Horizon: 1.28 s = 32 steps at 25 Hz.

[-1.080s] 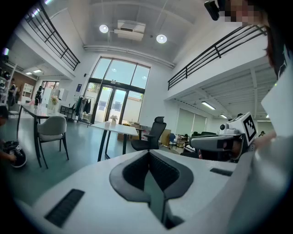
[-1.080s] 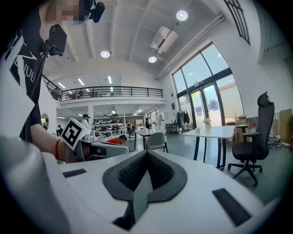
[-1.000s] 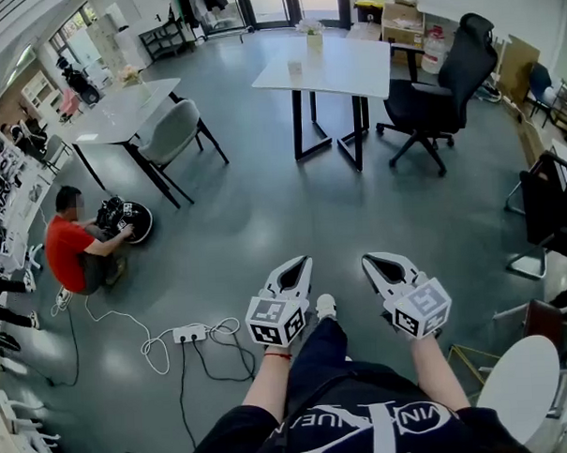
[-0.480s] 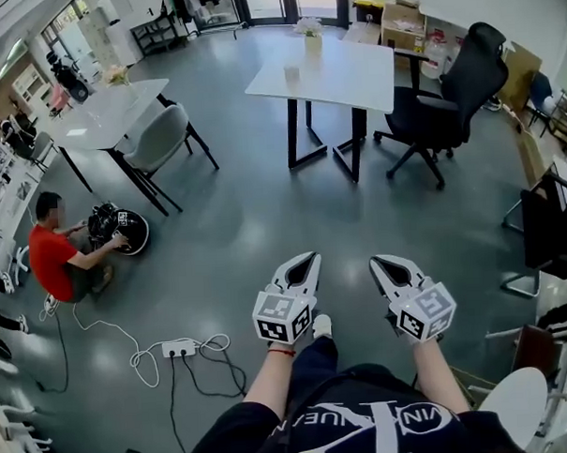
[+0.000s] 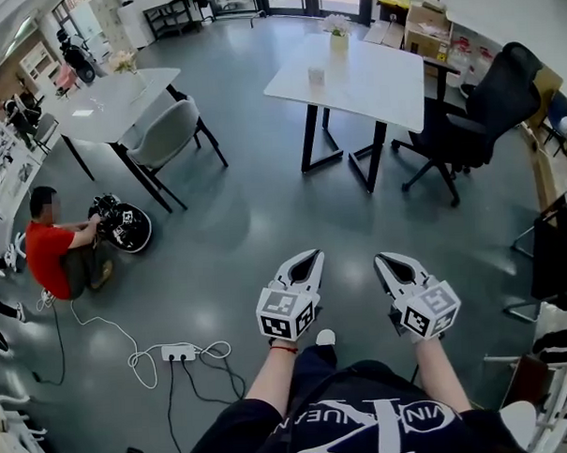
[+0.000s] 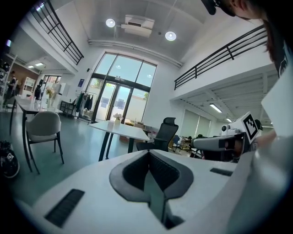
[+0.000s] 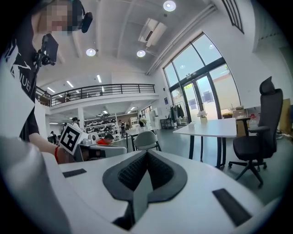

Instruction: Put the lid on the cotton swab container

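Our left claw (image 5: 306, 258) closed, nothing between jaws, held over grey floor (image 5: 245, 213). Our right claw (image 5: 382, 260) closed and empty too, near left claw, on its right. White worktop (image 5: 371, 86) well ahead of both claws; black office chair (image 5: 489, 104) beyond right claw. Small white item (image 5: 316, 76) on worktop, too small for us to tell whether swab container. Person in red shirt (image 5: 50, 254) far left of left claw.

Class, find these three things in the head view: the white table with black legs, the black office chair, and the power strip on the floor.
white table (image 5: 366, 81), head view, a bare part of its top.
black office chair (image 5: 505, 91), head view, its backrest.
power strip (image 5: 178, 352), head view, the middle of its body.
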### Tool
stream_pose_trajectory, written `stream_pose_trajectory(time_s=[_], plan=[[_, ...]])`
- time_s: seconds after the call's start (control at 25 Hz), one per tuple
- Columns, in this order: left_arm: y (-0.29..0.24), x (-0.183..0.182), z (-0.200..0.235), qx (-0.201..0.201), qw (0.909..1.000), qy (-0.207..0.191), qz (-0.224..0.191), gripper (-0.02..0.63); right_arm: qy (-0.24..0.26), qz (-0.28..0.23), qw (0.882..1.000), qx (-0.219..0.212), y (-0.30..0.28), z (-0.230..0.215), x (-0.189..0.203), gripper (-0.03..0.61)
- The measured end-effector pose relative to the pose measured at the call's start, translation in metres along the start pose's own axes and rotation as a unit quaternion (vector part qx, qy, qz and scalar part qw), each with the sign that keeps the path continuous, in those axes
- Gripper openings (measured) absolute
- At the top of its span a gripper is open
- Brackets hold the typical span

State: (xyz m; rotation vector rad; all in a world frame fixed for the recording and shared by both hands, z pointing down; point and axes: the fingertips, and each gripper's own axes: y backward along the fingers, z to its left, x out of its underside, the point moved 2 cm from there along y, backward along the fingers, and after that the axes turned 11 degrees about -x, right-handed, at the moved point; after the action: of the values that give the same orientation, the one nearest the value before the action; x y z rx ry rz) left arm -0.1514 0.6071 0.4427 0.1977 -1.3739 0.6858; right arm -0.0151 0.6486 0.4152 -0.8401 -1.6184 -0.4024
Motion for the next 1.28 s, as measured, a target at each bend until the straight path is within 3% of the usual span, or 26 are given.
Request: stream_pose_trajectory(time_s=[0.36, 0.8, 1.04, 1.28], plan=[[-0.031, -0.009, 0.038, 0.003, 1.0, -0.009, -0.003, 0.008, -0.029, -0.005, 0.999, 0.021, -0.037, -0.037, -0.01, 0.003], [-0.062, -0.003, 0.07, -0.036, 0.9993, 0.005, 0.011, 0.008, -0.05, -0.006, 0.999, 0.003, -0.072, -0.084, -0.009, 0.003], [-0.125, -0.031, 0.084, -0.059, 0.9982, -0.003, 0.012, 0.008, -0.042, -0.006, 0.998, -0.036, -0.11, -0.139, -0.032, 0.003], [-0.208, -0.054, 0.081, -0.049, 0.9983, -0.018, 0.027, 0.008, -0.047, -0.001, 0.997, -0.065, -0.132, -0.202, -0.049, 0.003]])
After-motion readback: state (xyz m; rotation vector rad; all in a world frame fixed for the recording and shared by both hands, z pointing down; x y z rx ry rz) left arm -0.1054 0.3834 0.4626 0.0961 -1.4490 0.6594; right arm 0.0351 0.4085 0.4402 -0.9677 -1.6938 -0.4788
